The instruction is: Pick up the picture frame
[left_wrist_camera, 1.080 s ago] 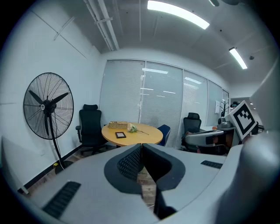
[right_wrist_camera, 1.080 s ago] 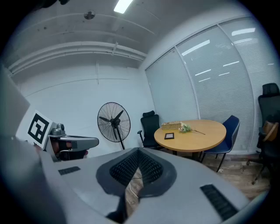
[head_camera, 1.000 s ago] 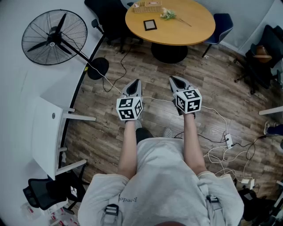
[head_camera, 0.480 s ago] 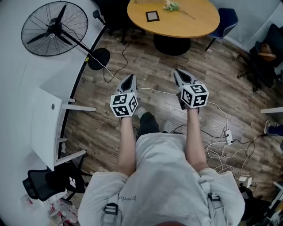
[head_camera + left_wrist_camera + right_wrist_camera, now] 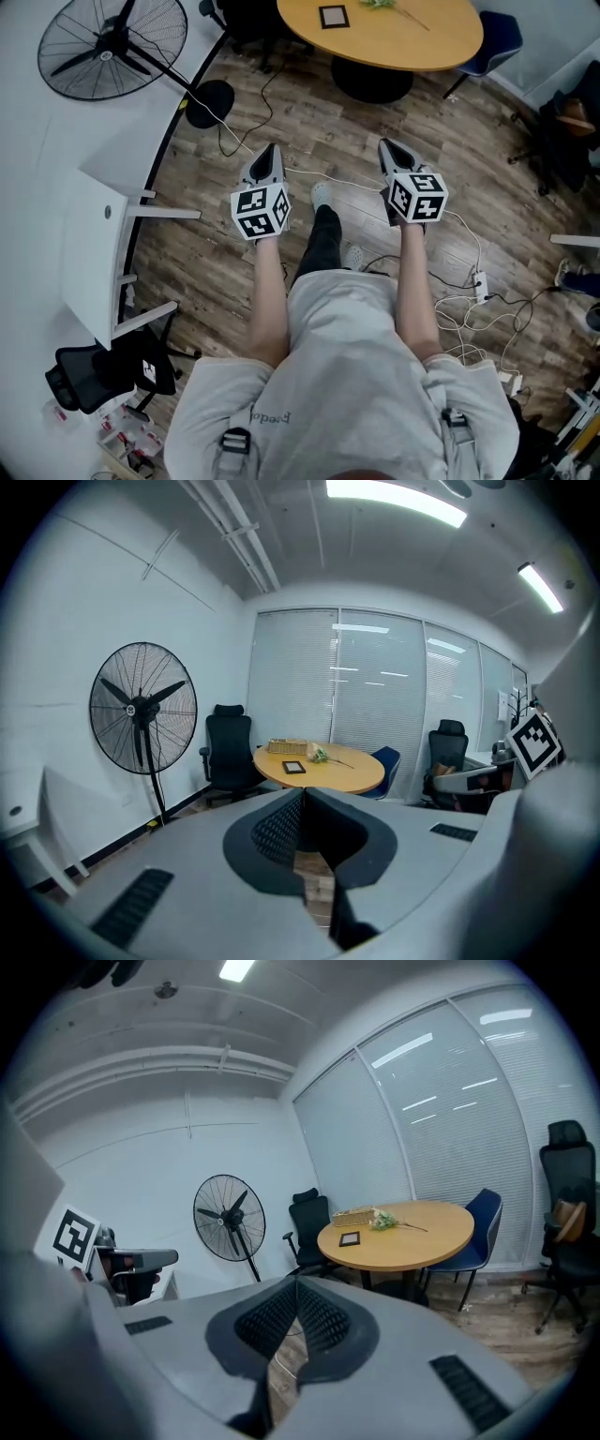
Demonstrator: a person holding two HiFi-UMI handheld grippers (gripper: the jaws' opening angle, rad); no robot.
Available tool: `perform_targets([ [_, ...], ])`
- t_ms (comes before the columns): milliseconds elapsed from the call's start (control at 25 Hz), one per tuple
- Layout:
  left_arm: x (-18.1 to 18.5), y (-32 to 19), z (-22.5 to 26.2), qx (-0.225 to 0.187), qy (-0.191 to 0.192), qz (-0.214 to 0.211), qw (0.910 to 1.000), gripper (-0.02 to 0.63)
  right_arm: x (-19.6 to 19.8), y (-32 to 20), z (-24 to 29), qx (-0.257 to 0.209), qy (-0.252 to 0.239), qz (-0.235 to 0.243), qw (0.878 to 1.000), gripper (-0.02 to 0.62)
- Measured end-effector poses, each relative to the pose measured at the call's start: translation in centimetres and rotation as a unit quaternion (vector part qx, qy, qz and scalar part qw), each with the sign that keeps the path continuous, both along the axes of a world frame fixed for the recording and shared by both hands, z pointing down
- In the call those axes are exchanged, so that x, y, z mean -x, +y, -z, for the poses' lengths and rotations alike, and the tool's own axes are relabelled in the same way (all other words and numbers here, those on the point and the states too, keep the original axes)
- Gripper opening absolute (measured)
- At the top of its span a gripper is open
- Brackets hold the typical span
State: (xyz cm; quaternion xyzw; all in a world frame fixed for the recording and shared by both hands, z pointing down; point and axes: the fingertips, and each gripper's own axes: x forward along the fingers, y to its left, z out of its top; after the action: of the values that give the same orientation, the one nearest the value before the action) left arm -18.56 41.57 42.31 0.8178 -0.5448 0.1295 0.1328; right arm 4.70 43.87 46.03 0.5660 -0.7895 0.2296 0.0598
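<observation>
Jaws together, picture frame [image 5: 333,16] on table [image 5: 424,52]

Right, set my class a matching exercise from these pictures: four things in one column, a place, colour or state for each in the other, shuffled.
Things:
1. picture frame
2. fan
3. chair
4. left gripper

Descriptions:
a. shut, empty
b. lying on the round table
c. black, with a wire cage
d. blue, at the table's edge

Pairs: 1-b, 2-c, 3-d, 4-a
</observation>
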Motion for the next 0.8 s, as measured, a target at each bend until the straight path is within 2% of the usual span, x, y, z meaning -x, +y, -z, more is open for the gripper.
perform_targets([
  [320, -2.8, -7.1, 1.8, -0.029, -0.021, -0.011, 0.9993, 0.028, -0.9, -5.8, 0.9, 0.003, 0.03, 0.002, 1.0, 0.025],
  [560, -4.4, -14.0, 3.4, -0.041, -0.018, -0.038, 0.9983, 0.028, -2.5, -12.1, 3.0, -0.015, 0.025, -0.03, 0.999, 0.024],
  [800, -4.1, -20.5, 4.4, -0.05, 0.003, -0.051, 0.9975, 0.026, -1.9, -18.0, 3.3, -0.01, 0.035, -0.031, 0.999, 0.025],
])
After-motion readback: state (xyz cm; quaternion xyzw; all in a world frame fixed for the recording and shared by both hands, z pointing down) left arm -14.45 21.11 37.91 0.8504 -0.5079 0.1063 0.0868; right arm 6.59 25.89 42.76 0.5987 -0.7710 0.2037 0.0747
